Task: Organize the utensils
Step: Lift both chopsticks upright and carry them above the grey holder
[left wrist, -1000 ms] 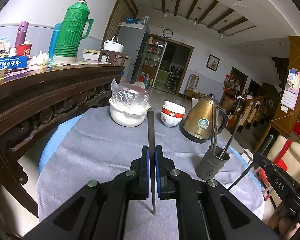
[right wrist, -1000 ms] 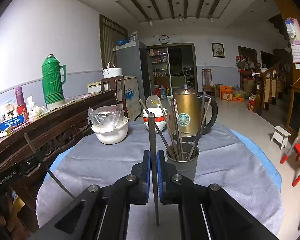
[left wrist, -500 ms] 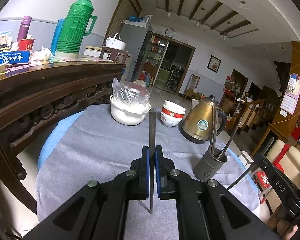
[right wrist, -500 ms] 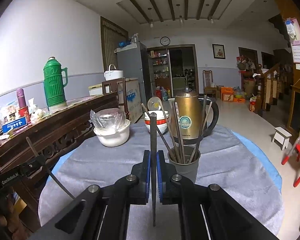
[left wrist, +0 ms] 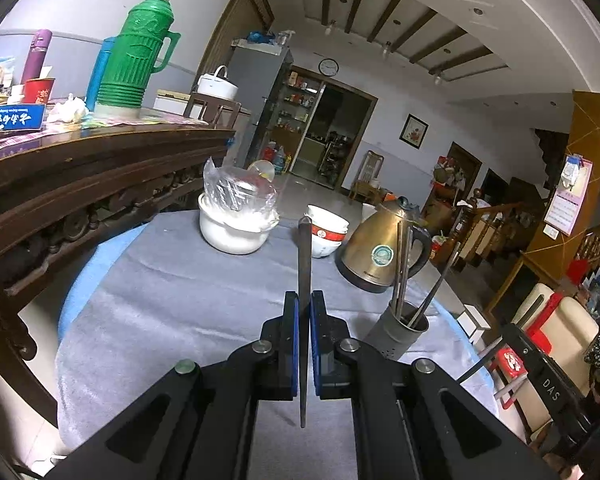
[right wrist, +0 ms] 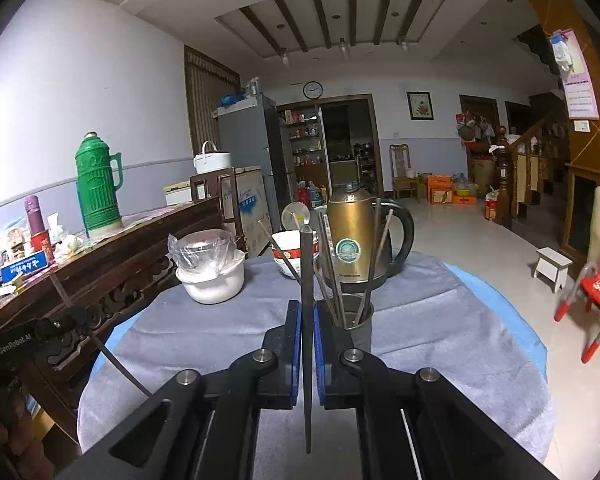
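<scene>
The left hand-held gripper (left wrist: pixel 304 312) was clamped on one dark chopstick (left wrist: pixel 304 264), its blue pads closed against the stick, which pointed forward over the grey-clothed desk (left wrist: pixel 172 300). The right hand-held gripper (right wrist: pixel 307 320) likewise pinched a single dark chopstick (right wrist: pixel 307 276) between its pads. Only the left wrist view showed the right tool from outside, low at the right edge with its stick slanting down; only the right wrist view showed the left tool at the far left, marked "GenRobot.AI". The grey utensil holder (left wrist: pixel 398 334) stood on the desk just in front of the gold kettle (left wrist: pixel 376 250); the right view showed about five sticks in it. One white covered bowl (right wrist: pixel 214 280) and one stack of red-banded bowls (right wrist: pixel 290 256) sat behind.
</scene>
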`<state>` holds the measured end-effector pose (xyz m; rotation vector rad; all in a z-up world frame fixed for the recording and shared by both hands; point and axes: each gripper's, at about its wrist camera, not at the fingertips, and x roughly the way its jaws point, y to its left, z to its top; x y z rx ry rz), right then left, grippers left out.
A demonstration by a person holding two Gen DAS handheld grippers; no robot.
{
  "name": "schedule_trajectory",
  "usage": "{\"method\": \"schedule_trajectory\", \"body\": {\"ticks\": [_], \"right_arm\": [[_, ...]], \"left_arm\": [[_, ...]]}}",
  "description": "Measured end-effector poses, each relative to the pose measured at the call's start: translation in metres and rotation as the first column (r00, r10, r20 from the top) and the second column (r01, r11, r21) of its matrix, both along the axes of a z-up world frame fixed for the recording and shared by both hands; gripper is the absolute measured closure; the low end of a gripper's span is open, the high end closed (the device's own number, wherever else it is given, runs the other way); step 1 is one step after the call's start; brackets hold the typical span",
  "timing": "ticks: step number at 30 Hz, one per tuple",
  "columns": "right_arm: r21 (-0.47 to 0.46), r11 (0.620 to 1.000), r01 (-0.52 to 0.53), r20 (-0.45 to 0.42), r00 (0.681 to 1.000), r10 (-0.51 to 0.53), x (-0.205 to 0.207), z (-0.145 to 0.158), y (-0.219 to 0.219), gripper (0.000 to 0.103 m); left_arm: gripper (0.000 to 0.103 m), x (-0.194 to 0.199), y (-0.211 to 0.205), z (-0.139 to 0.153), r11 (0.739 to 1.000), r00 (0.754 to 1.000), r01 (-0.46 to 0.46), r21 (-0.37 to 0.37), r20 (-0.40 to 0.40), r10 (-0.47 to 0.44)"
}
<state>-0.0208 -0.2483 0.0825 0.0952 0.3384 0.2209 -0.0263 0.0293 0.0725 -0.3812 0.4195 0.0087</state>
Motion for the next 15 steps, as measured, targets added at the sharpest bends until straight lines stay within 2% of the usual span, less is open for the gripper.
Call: {"method": "schedule_trajectory", "body": {"ticks": [8,15], "right_arm": [[-0.032,0.999,-0.032,0.002,0.999,0.032,0.006,0.009,0.014,0.097],[-0.127,0.990,-0.058,0.020,0.998,0.061,-0.004,0.021,0.049,0.097]], "left_arm": [[0.098,0.000,0.014,-0.002,0.999,1.000,-0.024,-0.037,0.010,0.025],[0.098,-0.013,0.041,-0.008,0.992,0.998,-0.047,-0.118,0.033,0.052]]}}
